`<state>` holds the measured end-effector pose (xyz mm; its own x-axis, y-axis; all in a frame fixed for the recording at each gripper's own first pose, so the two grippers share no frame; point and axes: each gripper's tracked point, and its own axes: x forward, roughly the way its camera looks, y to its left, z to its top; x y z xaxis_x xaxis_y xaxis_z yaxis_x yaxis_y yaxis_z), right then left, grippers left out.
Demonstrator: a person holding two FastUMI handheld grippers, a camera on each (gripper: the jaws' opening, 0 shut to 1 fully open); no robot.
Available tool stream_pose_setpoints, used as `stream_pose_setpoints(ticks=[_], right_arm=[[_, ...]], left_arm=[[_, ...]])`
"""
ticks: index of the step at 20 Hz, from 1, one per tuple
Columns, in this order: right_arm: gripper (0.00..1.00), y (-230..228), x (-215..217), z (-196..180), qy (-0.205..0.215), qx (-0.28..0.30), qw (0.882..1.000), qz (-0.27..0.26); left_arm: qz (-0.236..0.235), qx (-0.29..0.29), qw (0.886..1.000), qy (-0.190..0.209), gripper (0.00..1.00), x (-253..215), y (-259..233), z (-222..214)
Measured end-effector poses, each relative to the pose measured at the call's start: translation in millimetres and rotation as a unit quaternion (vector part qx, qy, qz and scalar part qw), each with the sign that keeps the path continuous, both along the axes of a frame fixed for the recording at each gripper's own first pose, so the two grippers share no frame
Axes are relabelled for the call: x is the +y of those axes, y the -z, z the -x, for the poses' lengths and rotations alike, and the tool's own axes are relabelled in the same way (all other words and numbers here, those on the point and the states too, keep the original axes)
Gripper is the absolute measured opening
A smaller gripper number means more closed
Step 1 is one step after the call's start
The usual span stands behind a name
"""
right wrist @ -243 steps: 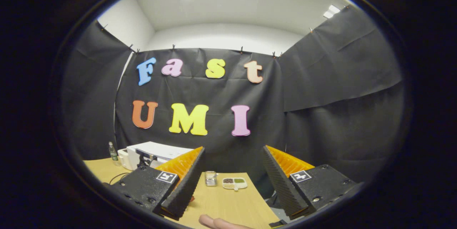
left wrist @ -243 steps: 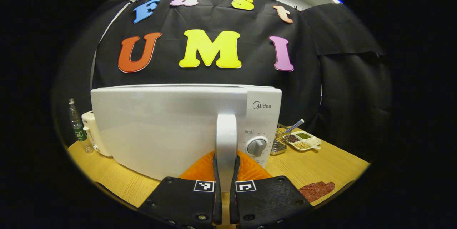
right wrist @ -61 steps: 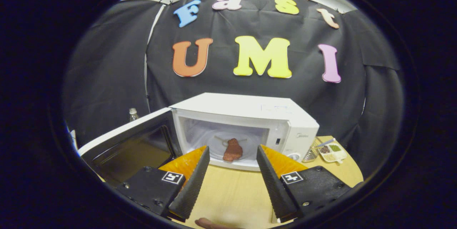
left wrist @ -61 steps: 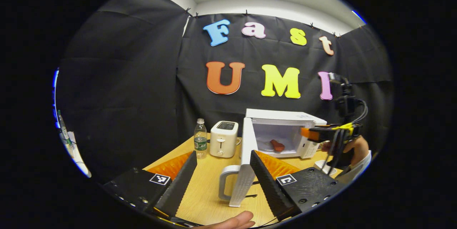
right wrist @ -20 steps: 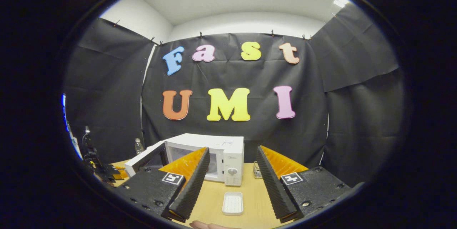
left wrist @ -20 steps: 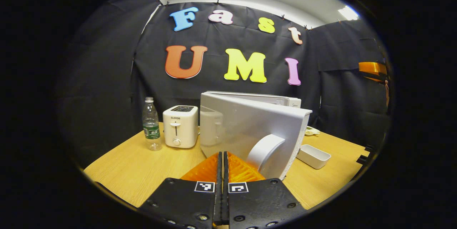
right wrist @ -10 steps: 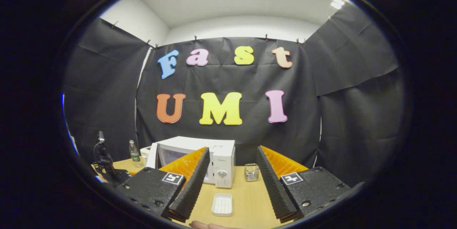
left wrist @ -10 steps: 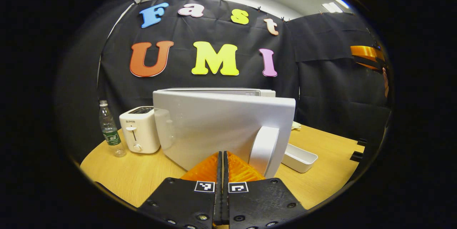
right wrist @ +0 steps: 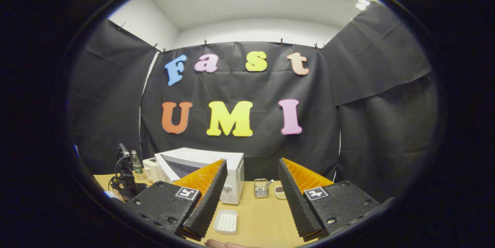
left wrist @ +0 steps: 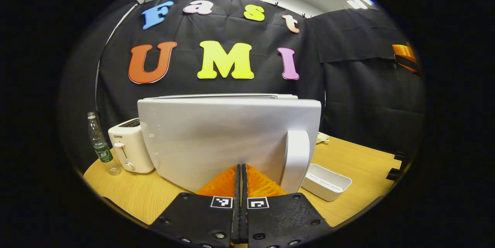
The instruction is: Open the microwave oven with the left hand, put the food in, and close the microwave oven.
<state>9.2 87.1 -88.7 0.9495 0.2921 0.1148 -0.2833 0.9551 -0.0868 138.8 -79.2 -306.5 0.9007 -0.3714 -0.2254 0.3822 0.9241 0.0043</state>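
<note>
Left gripper view: microwave door just ahead of closed jaws.

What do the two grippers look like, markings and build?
Left gripper and right gripper: black bolted finger mounts, each carrying a square black-and-white fiducial tag, with ribbed orange backing behind the fingers and serrated gripping faces. From the right gripper view, the left unit trails black cables.

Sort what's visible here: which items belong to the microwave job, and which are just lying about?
Job:
- microwave oven
- its door and door handle
- left gripper, shut, at the door
- right gripper, open, held back

Lying about:
- white tray
- toaster
- water bottle
- wire holder
</note>
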Motion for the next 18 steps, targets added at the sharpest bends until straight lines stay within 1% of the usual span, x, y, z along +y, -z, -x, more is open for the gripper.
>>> stream_pose_setpoints(ticks=[1,5,9,16,18], right_arm=[[0.85,-3.7,-1.4,2.3,0.003,0.000,1.000,-0.002],[0.85,-0.6,-21.5,-9.8,0.008,0.006,1.000,-0.011],[0.85,1.2,-38.7,-14.1,0.014,0.007,1.000,-0.023],[0.84,-5.1,-60.2,-3.8,0.026,0.001,0.999,-0.023],[0.85,-8.1,-63.8,2.1,0.028,0.000,0.999,-0.018]], left_arm=[[-0.001,0.002,1.000,-0.002,0.00,-4.3,0.3,-6.4],[0.003,-0.004,1.000,-0.004,0.00,-25.7,-2.2,-28.9],[0.003,0.003,1.000,-0.008,0.00,-44.5,3.2,-48.1],[-0.018,-0.016,0.999,-0.027,0.00,-68.5,-6.9,-89.1],[-0.019,-0.018,0.999,-0.040,0.00,-71.2,-9.2,-102.1]])
